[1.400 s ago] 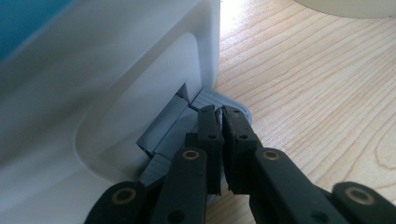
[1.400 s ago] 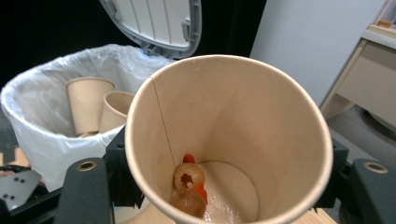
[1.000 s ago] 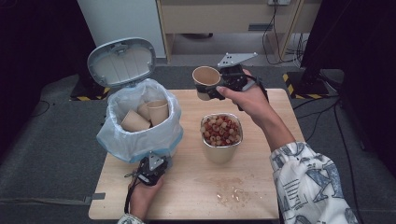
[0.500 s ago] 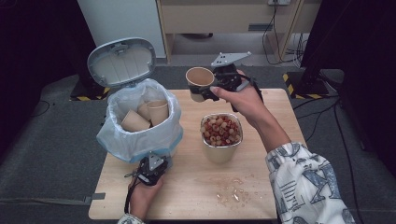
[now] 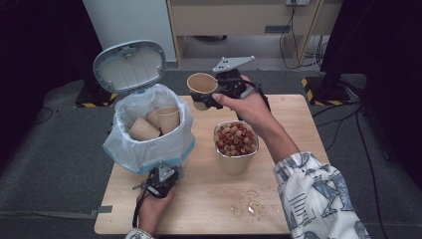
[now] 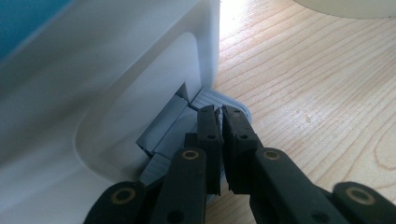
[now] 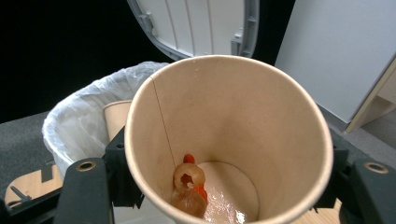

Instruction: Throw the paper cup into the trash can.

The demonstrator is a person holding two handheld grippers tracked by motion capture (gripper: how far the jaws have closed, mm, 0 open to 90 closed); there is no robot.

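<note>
Two tongs, right (image 5: 211,97) grasping paper cup (image 5: 200,85), left (image 6: 219,121) clenched on bin pedal (image 6: 219,100)

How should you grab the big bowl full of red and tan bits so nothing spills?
Probably best to grip the tub of bits by its side wall below the rim, coming in level from the right: it stands upright and heaped full, and the bin crowds its left.

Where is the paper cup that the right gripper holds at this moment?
In the high view the paper cup is off the table in the right gripper, just right of the open bin and beyond the tub of snacks.
</note>
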